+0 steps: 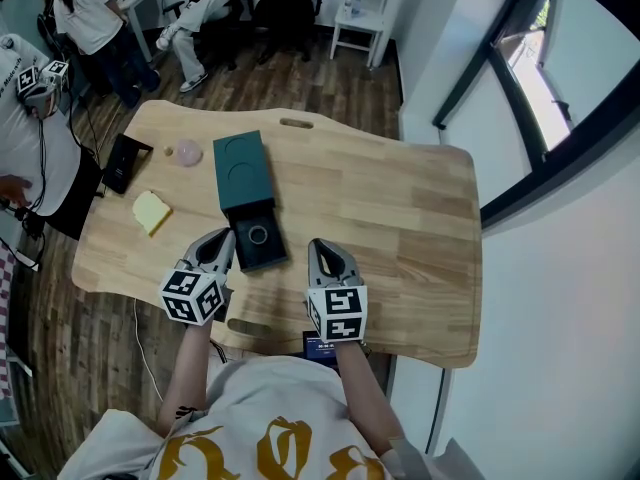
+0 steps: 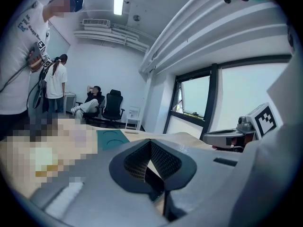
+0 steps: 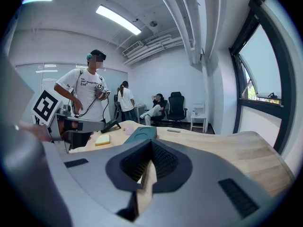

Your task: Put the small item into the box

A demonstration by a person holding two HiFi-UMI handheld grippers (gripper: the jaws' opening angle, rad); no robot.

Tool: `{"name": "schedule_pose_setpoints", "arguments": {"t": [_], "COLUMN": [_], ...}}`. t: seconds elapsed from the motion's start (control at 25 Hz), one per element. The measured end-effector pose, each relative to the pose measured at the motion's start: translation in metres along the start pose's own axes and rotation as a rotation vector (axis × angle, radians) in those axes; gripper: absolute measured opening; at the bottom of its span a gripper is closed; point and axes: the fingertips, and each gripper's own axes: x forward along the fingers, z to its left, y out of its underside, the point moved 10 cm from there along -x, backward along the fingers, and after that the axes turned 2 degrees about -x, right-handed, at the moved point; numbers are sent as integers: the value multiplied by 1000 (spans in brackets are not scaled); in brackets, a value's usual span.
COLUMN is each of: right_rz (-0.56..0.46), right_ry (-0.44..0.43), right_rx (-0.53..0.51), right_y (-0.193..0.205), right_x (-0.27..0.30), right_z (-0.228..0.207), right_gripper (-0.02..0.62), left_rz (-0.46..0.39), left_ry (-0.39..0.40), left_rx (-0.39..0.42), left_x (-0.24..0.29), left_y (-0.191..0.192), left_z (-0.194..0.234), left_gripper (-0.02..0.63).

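Observation:
A dark teal box point(image 1: 246, 198) lies open in the middle of the wooden table point(image 1: 400, 218). Its lid half, with two round recesses, points away from me. A small ring-shaped item point(image 1: 258, 234) rests in the near half. My left gripper point(image 1: 222, 240) sits just left of that near half, and my right gripper point(image 1: 319, 250) a little to its right. Both are shut with nothing between the jaws. The left gripper view shows the left gripper point(image 2: 150, 144) and the box lid point(image 2: 111, 138) beyond it. The right gripper view shows the right gripper point(image 3: 151, 145) and the box point(image 3: 142, 133).
A yellow pad point(image 1: 151, 211), a pink round object point(image 1: 188, 152) and a black device point(image 1: 125, 161) lie at the table's left. A person in a white shirt point(image 1: 25, 118) stands beside that edge. More people and chairs are at the back, and a window wall point(image 1: 540, 98) is on the right.

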Motion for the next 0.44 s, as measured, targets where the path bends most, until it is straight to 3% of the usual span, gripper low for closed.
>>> {"name": "schedule_pose_setpoints", "arguments": {"t": [0.2, 0.44], "right_rz": [-10, 4], "right_ry": [-3, -18], "right_rx": [3, -4], "right_y": [-3, -3], "right_x": [0, 0], "right_z": [-2, 0], "right_gripper": [3, 3], "left_rz": [-13, -13], "left_ry": [-46, -42], "left_rx": [51, 41], "left_x": [-1, -1], "left_y": [-4, -1], "left_z": [-1, 0], "left_gripper": [3, 3]}}
